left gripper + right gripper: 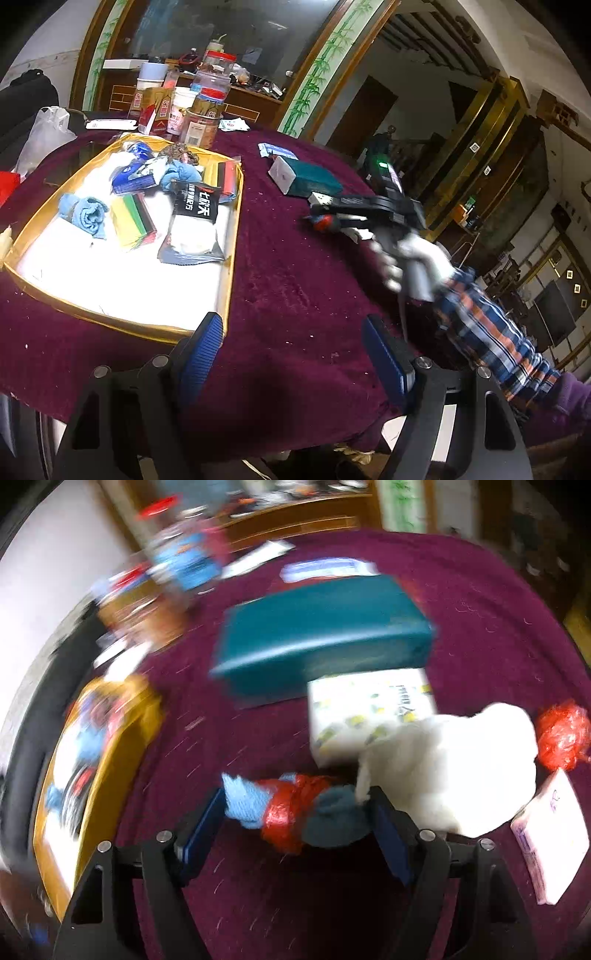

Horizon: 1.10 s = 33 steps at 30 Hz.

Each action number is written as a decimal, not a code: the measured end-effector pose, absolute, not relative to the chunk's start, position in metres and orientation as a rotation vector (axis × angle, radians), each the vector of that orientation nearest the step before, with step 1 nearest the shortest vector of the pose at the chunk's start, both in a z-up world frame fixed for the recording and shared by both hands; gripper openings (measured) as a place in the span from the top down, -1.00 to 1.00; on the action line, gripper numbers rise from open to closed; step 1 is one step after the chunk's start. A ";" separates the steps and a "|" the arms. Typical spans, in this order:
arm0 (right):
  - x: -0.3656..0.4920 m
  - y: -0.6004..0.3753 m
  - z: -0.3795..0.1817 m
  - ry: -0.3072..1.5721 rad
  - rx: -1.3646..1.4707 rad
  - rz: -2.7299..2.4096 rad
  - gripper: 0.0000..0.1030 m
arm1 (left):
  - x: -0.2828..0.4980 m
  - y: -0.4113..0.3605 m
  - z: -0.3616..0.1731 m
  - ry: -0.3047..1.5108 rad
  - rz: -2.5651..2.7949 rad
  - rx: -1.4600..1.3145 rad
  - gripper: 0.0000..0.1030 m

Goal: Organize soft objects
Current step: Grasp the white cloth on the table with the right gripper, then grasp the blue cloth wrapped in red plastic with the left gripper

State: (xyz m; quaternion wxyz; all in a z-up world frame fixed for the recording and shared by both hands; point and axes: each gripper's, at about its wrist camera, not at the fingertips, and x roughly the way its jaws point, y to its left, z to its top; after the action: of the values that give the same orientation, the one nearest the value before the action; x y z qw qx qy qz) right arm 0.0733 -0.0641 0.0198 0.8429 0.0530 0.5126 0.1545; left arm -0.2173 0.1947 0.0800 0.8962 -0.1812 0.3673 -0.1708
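The cloth bundle (291,808), a roll of pale blue and darker grey-blue fabric bound round its middle with red plastic, is seen lying crosswise between the spread fingers of the right gripper (295,827); the picture is blurred by motion, and whether the pads press on it or merely flank it cannot be told. Just beside its right end a white fluffy mass (450,768) is seen, with a white printed pack (369,709) behind it, a teal box (321,635) further back, a crumpled red bag (563,738) and a pink-edged tissue pack (550,834) at the right, all on the maroon tablecloth (332,904). The left gripper (295,354) is held released over bare cloth, nothing between its blue pads. To its left a gold-rimmed tray (232,266) with a white floor is set on the table; in it are gathered a rolled blue towel (86,216), a striped yellow-green-black pack (133,221), a black-and-white sachet (194,225), a blue wrapper pack (135,177), another blue cloth (179,171) and a red-and-yellow pack (225,177). Beyond the tray, jars and cartons (195,107) are crowded together. The right gripper is also caught in the left view, carried by a white-gloved hand (413,258) with a plaid sleeve (491,332)
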 end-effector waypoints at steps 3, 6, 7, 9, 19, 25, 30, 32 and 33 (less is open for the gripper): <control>0.042 -0.063 0.029 1.129 0.158 0.577 -0.50 | -0.208 0.196 0.074 0.770 -0.373 -0.388 -0.56; 0.003 -0.087 0.056 1.096 0.240 0.803 -0.50 | -0.198 0.189 0.066 0.790 -0.412 -0.403 -0.56; -0.004 -0.099 0.066 1.059 0.240 0.781 -0.50 | -0.195 0.185 0.063 0.798 -0.425 -0.406 -0.56; -0.009 -0.130 0.084 0.985 0.235 0.640 -0.50 | -0.191 0.177 0.060 0.814 -0.452 -0.411 -0.56; 0.032 -0.148 0.035 1.074 0.320 0.264 -0.49 | -0.193 0.164 0.072 0.812 -0.448 -0.365 -0.56; 0.041 -0.114 0.020 1.017 0.272 0.181 0.90 | -0.180 0.147 0.087 0.794 -0.466 -0.300 -0.56; 0.026 -0.129 0.014 1.001 0.276 0.185 0.90 | -0.149 0.120 0.090 0.815 -0.432 -0.213 -0.56; 0.008 -0.145 0.017 0.947 0.285 0.166 0.90 | -0.130 0.104 0.090 0.815 -0.433 -0.160 -0.56; 0.002 -0.152 0.017 0.933 0.306 0.173 0.90 | -0.117 0.094 0.088 0.823 -0.424 -0.122 -0.56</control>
State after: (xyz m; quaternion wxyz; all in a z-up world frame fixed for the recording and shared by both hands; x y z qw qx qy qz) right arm 0.0016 -0.1516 0.0165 0.8782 0.1466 0.4475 0.0831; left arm -0.1170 0.0943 0.0881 0.8931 -0.0589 0.3965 -0.2042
